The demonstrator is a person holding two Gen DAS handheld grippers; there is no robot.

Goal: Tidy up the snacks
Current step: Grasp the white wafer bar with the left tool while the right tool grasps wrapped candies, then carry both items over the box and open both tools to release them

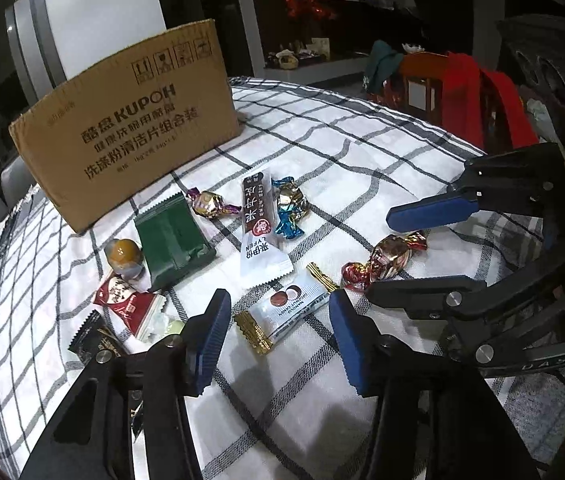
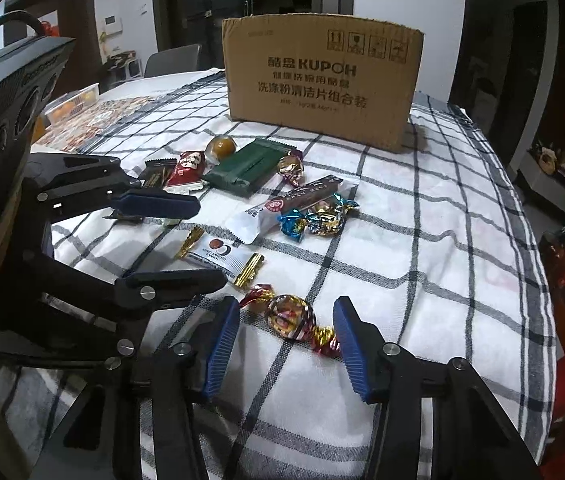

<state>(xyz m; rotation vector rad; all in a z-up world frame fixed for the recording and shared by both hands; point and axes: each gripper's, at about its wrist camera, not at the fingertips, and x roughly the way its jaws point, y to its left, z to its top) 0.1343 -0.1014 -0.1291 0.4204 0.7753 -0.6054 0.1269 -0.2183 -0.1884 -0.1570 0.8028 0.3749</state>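
The right tongs (image 2: 286, 344) are gaping wide around a red-and-gold foil-twisted candy (image 2: 292, 317), its long axis running across between the blue pads. The left tongs (image 1: 280, 340) are standing wide around a white sachet with gold crimped ends (image 1: 288, 308), lying diagonally. Farther along the checked tabletop (image 2: 422, 248), a brown cardboard box (image 2: 322, 80) is standing upright.
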